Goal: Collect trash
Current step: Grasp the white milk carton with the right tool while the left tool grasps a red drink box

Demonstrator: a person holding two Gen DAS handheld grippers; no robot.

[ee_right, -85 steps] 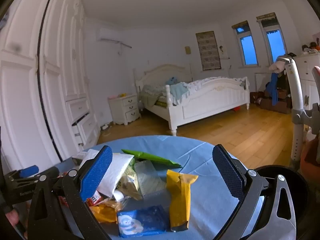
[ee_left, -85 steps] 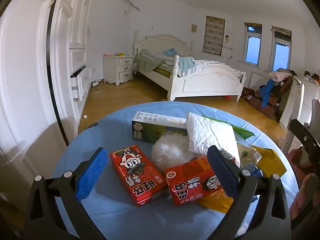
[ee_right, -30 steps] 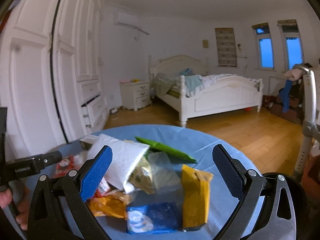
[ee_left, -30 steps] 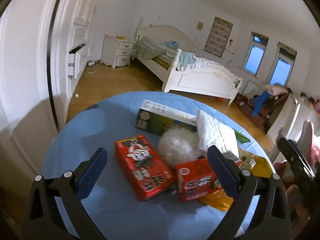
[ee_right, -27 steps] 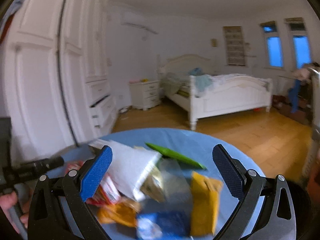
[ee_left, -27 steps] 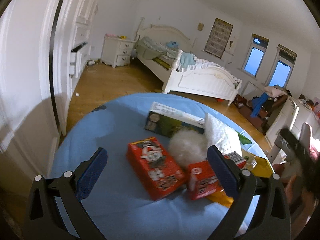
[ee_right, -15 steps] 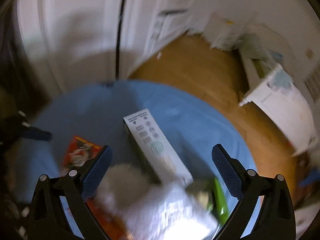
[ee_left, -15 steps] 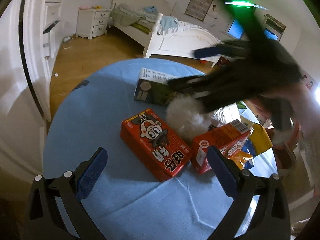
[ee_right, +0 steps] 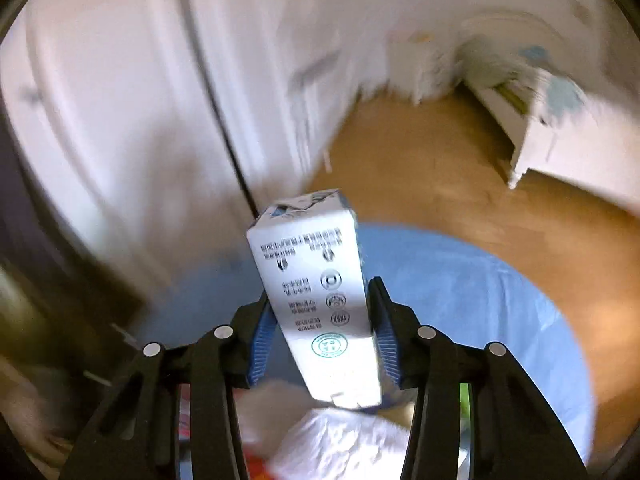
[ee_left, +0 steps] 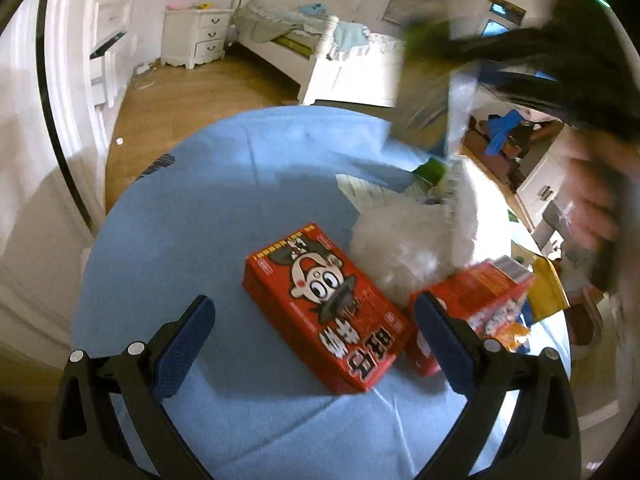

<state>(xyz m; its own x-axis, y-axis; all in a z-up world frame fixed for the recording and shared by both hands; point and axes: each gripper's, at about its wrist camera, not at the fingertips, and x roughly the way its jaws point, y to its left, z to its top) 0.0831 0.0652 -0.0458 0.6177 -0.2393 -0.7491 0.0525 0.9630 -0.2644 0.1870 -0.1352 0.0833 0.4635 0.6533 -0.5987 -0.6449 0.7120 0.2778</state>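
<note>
Blue-clothed table (ee_left: 208, 208) — red cartons (ee_left: 326, 306), wrappers

On the surface (ee_left: 192, 208) two cartons (ee_left: 326, 306) lay side by side, a fluffy ball (ee_left: 400, 244) just behind them; the bed (ee_left: 304, 44) stood beyond

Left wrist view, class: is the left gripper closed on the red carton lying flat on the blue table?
No: the left gripper stands open, its pads clear of the red carton on either side.

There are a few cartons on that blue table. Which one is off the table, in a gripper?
The tall white carton, clamped in the right gripper, whose jaws just closed on it. The two red cartoon cartons lie on the blue tablecloth, untouched.
</note>
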